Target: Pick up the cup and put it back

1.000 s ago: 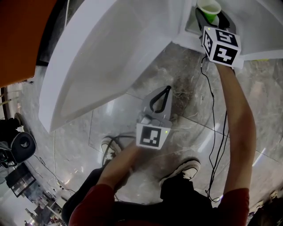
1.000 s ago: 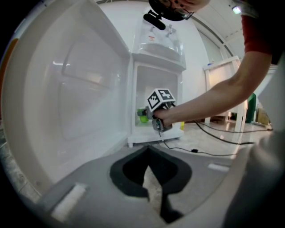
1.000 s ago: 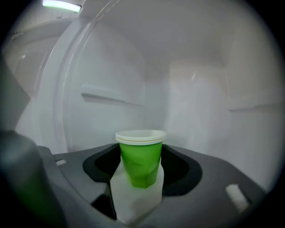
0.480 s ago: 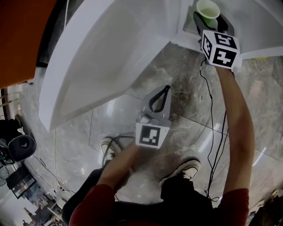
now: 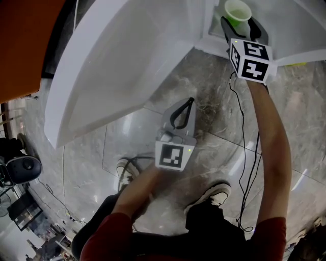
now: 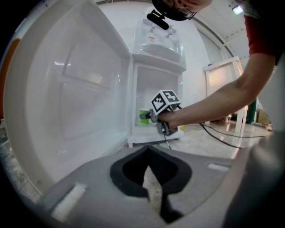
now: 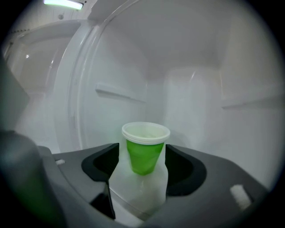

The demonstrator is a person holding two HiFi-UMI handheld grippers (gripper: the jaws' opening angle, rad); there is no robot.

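A green cup (image 5: 238, 12) with a white rim stands upright on the floor of a small white fridge (image 5: 216, 31). In the right gripper view the cup (image 7: 144, 151) sits between the two dark jaws. My right gripper (image 5: 239, 21) (image 7: 142, 153) reaches into the fridge. Its jaws have just been opening, and a narrow gap shows on each side of the cup's body. My left gripper (image 5: 191, 100) (image 6: 148, 148) hangs low over the marble floor, shut with its tips together and holding nothing. The left gripper view shows the right gripper (image 6: 147, 116) at the cup (image 6: 142, 116).
The fridge door (image 5: 117, 61) stands wide open at the left, close to my left gripper. A black cable (image 5: 244, 127) trails from the right gripper along the arm to the floor. The person's shoes (image 5: 214, 196) are on the marble floor below.
The right gripper's jaws stand slightly wider round the cup than before. The cup stays upright in the same spot. The left gripper has not moved.
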